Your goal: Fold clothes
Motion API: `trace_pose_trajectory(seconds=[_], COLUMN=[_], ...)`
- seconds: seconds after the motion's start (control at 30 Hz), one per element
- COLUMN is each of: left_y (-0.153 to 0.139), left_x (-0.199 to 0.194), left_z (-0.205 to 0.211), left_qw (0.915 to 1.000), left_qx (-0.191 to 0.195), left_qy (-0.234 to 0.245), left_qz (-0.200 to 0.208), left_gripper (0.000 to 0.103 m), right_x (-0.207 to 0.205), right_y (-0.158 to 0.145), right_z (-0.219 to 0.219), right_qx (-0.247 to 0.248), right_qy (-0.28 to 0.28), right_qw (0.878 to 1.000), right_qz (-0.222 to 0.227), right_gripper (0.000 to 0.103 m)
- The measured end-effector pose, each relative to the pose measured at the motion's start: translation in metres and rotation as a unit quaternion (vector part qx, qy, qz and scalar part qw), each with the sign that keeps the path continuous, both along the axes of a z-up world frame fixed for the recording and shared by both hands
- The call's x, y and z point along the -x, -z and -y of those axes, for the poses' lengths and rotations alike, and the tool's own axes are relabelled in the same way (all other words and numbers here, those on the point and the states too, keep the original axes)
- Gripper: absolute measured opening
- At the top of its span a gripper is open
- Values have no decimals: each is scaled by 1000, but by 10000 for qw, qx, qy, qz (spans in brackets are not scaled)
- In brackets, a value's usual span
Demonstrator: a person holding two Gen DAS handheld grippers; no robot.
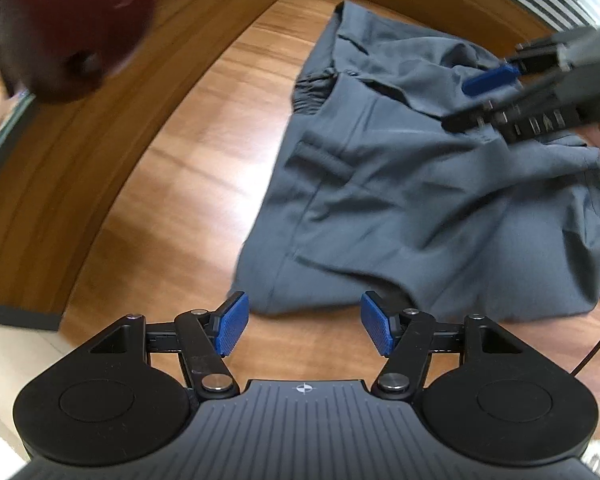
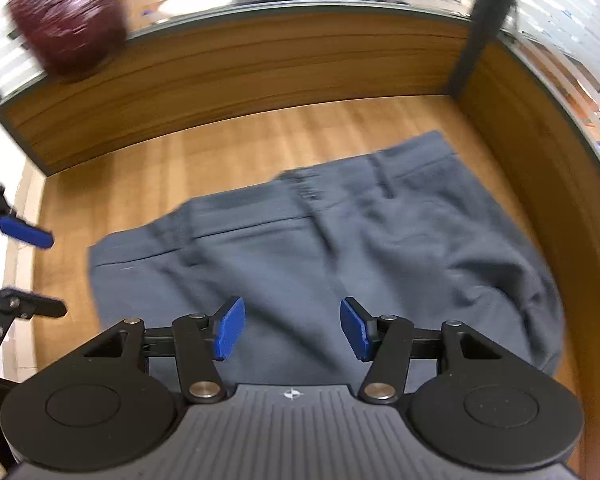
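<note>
- Ahead of the left gripper (image 1: pixel 304 326), the grey fabric garment (image 1: pixel 400 184), which looks like a pair of trousers or shorts, lies crumpled on the brown wooden tabletop (image 1: pixel 188 184).
- Its two blue ribbed pads (image 1: pixel 231 325) stand wide apart, so this claw is released and holds nothing; bare wood and the near hem of the garment show between them.
- The near edge of the cloth is just beyond the pad tips in the left wrist view; I cannot tell if they touch it.
- Far to the upper right of this claw, the right gripper (image 1: pixel 466 104) reaches over the garment, with one blue pad and one black finger spread apart.
- In the right wrist view, the right gripper (image 2: pixel 292 328) is also released: its blue pads (image 2: pixel 229 327) are well apart and nothing is clamped between them.
- The grey garment (image 2: pixel 300 248) fills the space between and beyond these pads; whether the pads rest on the cloth or are above it I cannot tell.
- To the far left of this claw, the left gripper (image 2: pixel 32 272) shows at the picture edge, fingers spread, beside the garment edge.
- A dark red woven bag (image 2: pixel 66 20), blurred, is far beyond on the upper left, above the wooden wall panel (image 2: pixel 260 68).
</note>
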State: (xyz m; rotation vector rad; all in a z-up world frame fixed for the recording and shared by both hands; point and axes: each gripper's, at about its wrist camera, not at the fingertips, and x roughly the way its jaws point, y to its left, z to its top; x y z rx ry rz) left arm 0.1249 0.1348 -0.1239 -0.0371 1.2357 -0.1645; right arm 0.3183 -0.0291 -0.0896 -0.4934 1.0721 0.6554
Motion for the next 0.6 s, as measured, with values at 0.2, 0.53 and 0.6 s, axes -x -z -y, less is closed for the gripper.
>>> trace_pose_trajectory(seconds=[0.2,0.53,0.6], left_y=[19,47,49], left_x=[-21,-34,-34], left_z=[16,28,29], left_qw=[9998,9984,9980], left_qx=[169,222,187], left_qy=[-37,-125,-141], left_qz=[-79,-513,-590], left_gripper=[36,31,31], right_x=[-62,-125,-133], right_y=[12,67,69], right_z=[9,-8,-13], right_qx=[390,681,635], right_qy=[-290,-930,-912], right_qw=[9985,9931,9935], right_qz=[266,-214,-241], right_gripper=[60,60,63])
